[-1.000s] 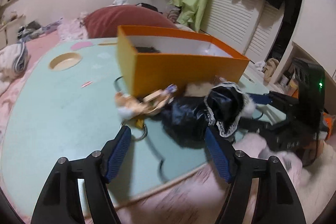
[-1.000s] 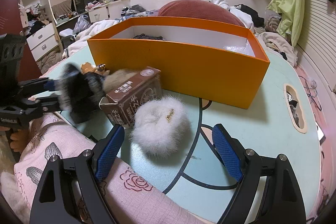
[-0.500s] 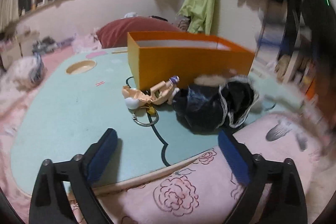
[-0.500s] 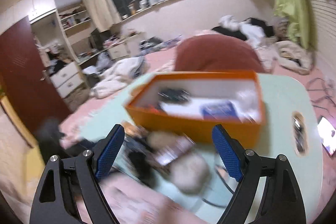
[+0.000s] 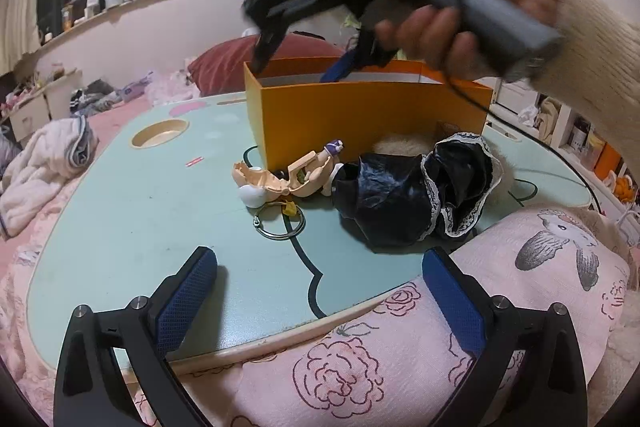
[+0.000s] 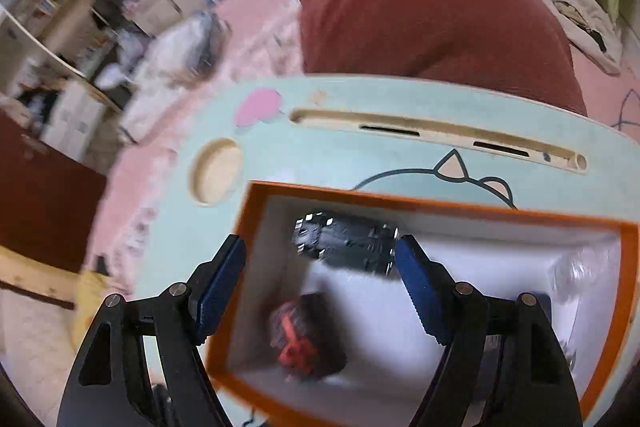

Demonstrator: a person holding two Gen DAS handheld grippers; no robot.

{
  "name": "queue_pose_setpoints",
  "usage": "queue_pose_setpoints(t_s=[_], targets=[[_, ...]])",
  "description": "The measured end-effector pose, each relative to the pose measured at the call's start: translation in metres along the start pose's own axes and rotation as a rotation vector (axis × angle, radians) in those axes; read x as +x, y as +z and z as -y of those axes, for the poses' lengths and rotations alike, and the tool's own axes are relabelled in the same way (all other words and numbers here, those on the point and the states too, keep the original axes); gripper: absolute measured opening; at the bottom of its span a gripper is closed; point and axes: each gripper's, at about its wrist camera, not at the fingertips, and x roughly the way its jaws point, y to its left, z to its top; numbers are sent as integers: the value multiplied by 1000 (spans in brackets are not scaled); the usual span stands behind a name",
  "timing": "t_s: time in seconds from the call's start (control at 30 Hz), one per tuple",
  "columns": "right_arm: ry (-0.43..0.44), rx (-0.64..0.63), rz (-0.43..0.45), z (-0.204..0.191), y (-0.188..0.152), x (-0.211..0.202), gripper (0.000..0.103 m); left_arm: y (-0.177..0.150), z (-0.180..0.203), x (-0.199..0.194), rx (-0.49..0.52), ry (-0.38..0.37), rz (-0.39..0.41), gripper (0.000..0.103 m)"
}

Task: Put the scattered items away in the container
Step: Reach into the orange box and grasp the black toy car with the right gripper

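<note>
Left tongs (image 5: 320, 291) stand wide apart with nothing between them, low over the near edge of the mint-green counter (image 5: 120, 227), probably lined up for the next pick. Just beyond lie a thin metal key ring (image 5: 279, 223), a small peach-coloured plastic figure (image 5: 288, 175) and a crumpled glossy black garment with white lace trim (image 5: 420, 195), all outside the container and waiting. A pale furry thing peeks out behind the garment, mostly covered. Farther back sits the open orange cardboard box with white inside (image 6: 256, 211), and over it a hand (image 5: 460, 7) carries the right tongs (image 6: 320, 275), aimed steeply down into it; their jaws are closing, empty, with no pad pressing on anything, which suggests a drop just made. On the box floor rest a dark boxy object with pale flecks (image 6: 344, 239) and a black lump with a red mark (image 6: 304, 339), both too blurred to identify. The box's near-right corner is cut off by the tongs' arms.
</note>
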Motion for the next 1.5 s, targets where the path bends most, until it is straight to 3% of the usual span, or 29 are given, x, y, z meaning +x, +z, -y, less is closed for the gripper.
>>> queue_pose_setpoints(t_s=[0.1,0.27,0.37,0.47,0.53,0.63,0.9,1.03,1.17,1.27,1.33,1.5], targets=[[-66,20,-49,3,5,19,79,0,-1,0,-3,-6,5,102],[-159,-22,-39,-1,10,23,75,0,0,0,-5,-6,6,102],[-161,-49,-31,0,6,18,74,1,-1,0,-5,-9,7,102],[-123,-38,-19,6,5,15,72,1,-1,0,-5,-8,7,102],[-83,-31,2,6,7,11,56,1,-1,0,-5,-9,7,102],[-4,-7,32,15,7,-5,42,1,-1,1,-4,-9,7,102],[139,104,43,48,5,-18,38,0,-1,0,-4,-11,8,102],[202,119,89,56,3,-34,20,0,-1,0,-4,-11,8,102],[183,116,103,62,-1,-44,20,0,-1,0,-4,-12,8,102],[168,137,94,67,-2,-41,41,0,-1,0,-4,-13,8,102],[138,170,96,72,-3,-38,63,0,-1,0,-4,-13,8,102],[193,161,80,70,-5,-26,64,0,0,0,-3,-13,8,102]])
